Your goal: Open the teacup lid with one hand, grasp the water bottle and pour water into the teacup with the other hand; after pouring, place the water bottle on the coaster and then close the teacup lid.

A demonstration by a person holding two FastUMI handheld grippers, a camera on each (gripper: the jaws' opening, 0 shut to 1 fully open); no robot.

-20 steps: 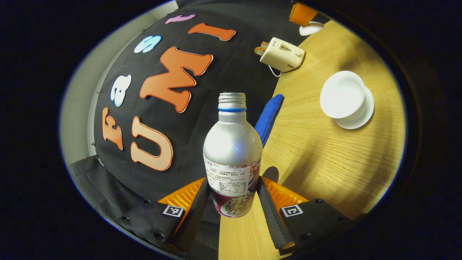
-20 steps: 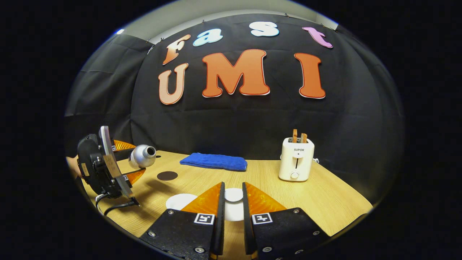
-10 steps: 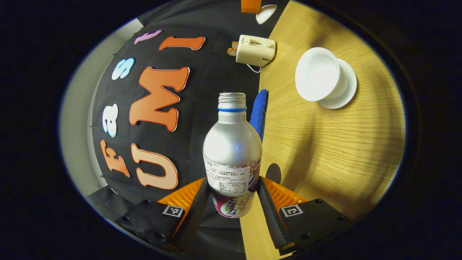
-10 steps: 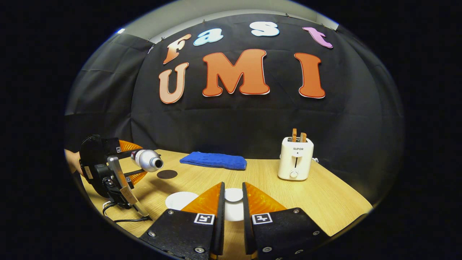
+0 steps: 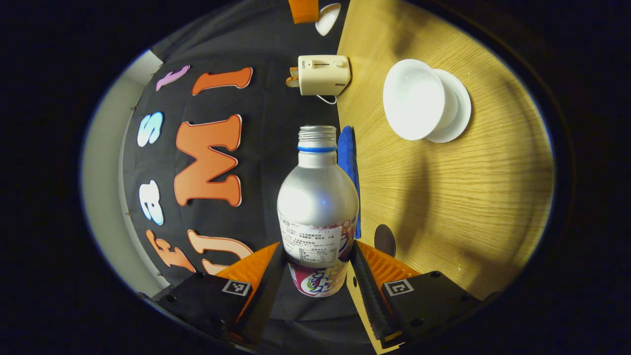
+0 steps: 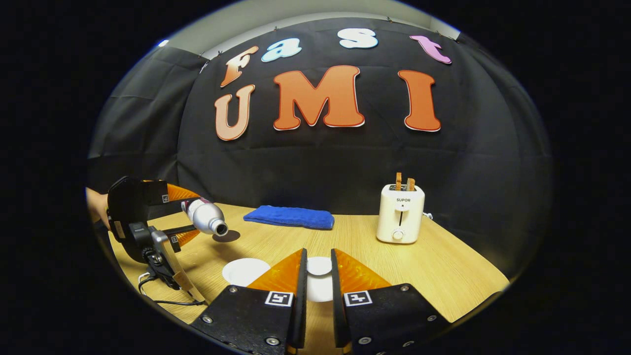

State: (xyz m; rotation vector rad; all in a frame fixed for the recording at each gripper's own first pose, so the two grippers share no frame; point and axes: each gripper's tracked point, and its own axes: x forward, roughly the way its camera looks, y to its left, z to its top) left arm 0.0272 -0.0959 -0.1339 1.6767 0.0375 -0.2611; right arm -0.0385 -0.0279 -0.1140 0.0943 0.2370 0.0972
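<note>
L gripper [image 5: 315,276] clamps bottle [image 5: 317,207], tipped toward cup [image 5: 413,98]; label print too small to read. R gripper [image 6: 318,276] pinches lid [image 6: 319,266]. Toaster [image 6: 399,219] marked SUPOR.

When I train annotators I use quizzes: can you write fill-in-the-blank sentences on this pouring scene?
The left gripper holds the water bottle with its cap ___.
The right gripper grips the lid, so the teacup stands ___.
The toaster holds ___ slices.
The cloth by the wall is ___.
Missing: off; open; two; blue.
</note>
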